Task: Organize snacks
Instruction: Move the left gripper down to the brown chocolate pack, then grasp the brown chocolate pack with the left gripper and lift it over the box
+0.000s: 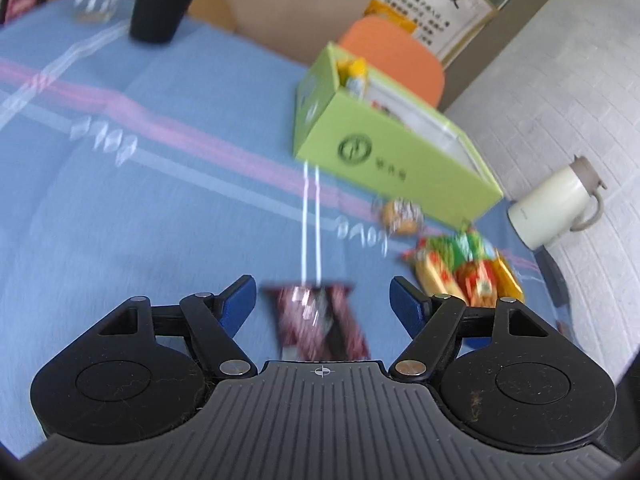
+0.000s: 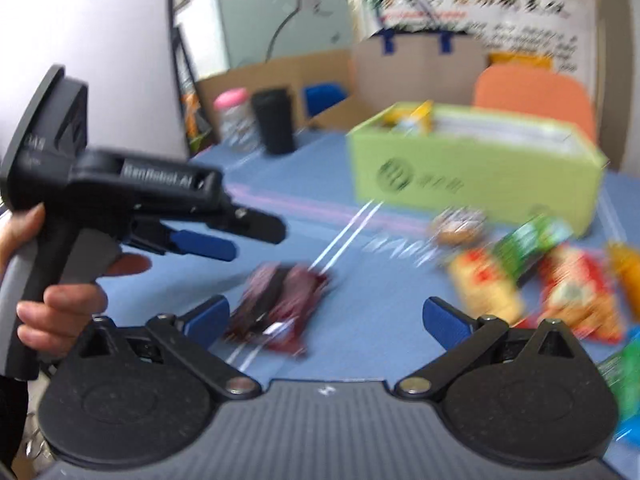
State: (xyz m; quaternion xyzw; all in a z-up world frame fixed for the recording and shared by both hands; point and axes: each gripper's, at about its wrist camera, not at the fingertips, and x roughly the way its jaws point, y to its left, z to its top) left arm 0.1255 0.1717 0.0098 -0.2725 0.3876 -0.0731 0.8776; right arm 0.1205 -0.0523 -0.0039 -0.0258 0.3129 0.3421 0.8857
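Snacks lie on a blue-clothed table. A dark red crinkled snack packet sits on the cloth between the spread blue fingers of the left hand-held gripper, untouched. The right hand-held gripper is open too, holding nothing. Near the open light-green cardboard box sits a cluster of yellow, red and green snack bags.
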